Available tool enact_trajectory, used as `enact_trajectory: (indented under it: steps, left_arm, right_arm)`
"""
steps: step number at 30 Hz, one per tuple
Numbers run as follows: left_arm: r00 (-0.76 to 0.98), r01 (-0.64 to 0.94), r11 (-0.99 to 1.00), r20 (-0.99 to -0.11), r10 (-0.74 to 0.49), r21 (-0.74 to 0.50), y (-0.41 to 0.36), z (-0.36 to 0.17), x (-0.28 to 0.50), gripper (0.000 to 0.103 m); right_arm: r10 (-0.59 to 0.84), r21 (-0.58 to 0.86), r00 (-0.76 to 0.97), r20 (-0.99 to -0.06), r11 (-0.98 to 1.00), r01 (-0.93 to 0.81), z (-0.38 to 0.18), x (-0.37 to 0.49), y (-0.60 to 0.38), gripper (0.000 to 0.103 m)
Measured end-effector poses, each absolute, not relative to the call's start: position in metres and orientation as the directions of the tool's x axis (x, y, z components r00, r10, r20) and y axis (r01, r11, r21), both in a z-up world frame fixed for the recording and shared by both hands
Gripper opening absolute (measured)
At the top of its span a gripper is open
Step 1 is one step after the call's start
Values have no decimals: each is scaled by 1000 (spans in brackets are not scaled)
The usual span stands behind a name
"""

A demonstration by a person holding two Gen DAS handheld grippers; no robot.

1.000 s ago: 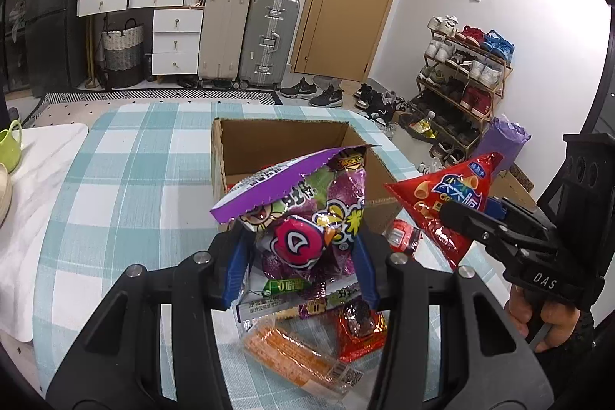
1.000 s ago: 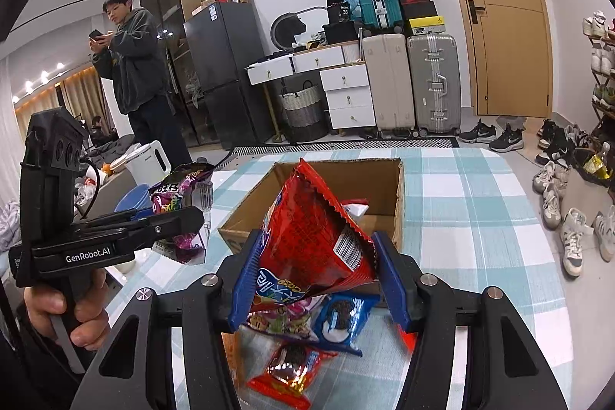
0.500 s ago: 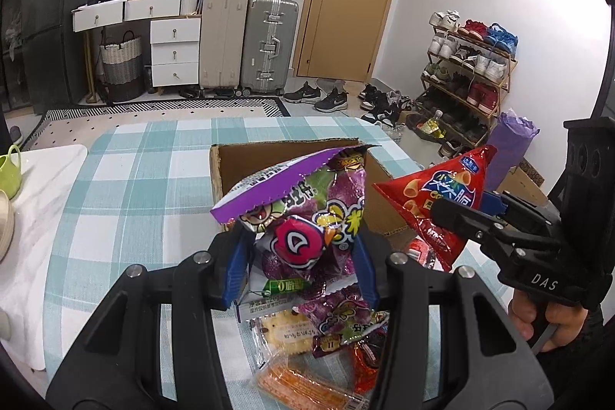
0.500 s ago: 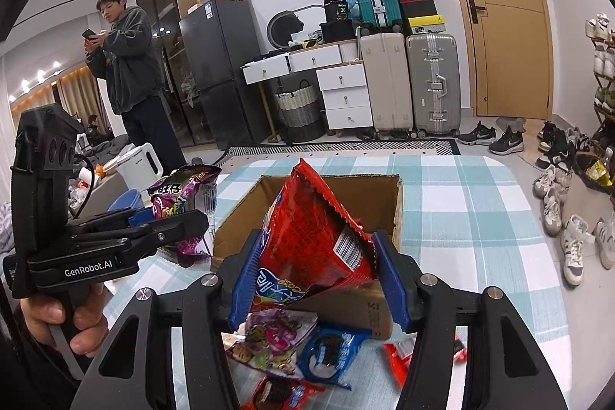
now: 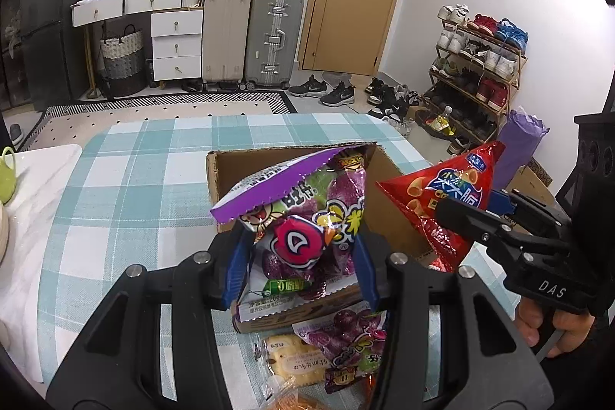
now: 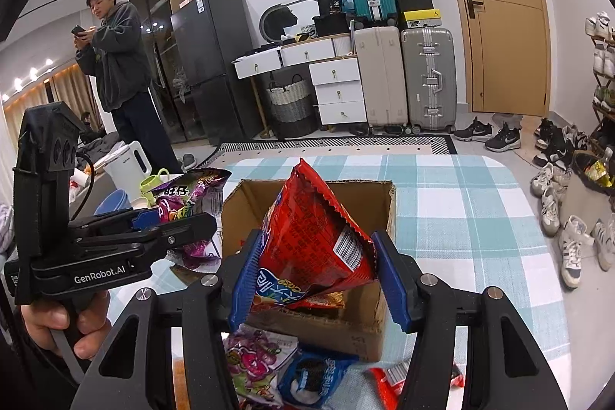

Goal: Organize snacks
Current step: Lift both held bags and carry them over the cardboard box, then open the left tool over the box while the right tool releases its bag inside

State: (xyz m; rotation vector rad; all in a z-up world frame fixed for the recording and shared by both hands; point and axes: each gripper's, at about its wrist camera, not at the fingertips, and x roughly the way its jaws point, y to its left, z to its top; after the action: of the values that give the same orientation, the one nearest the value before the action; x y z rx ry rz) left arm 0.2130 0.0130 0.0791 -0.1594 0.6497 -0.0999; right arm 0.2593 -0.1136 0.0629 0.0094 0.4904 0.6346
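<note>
fingers [image 5: 367, 268] of left gripper [image 5: 301, 266] clamp purple candy bag [image 5: 303, 218]; right gripper [image 6: 317, 275] clamps red chip bag [image 6: 311, 237]. both bags held above open cardboard box [image 6: 384, 317].

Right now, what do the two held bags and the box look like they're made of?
Purple bag in the left tongs: glossy plastic film, going by the glare, crinkles and serrated top seal. Red bag in the right tongs: likely the same kind of shiny film; it shows creases and a zigzag edge. Box: matte brown corrugated cardboard, with rough torn edges at the rim.
</note>
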Motion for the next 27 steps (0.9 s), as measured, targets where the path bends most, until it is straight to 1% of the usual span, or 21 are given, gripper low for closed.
enact_trajectory:
  steps: [8, 16, 27]
  left_arm:
    - [782, 35, 983, -607, -139, -180, 18, 69, 233, 44]
    - [775, 20, 984, -619, -128, -178, 25, 58, 248, 44]
    - [741, 19, 987, -660, -121, -159, 23, 35, 270, 45]
  right_arm:
    - [563, 138, 696, -446, 812, -568, 60, 275, -106, 57]
    - [553, 109, 682, -479, 808, -578, 47, 291, -89, 57]
    - [514, 24, 685, -517, 808, -589, 28, 301, -72, 58]
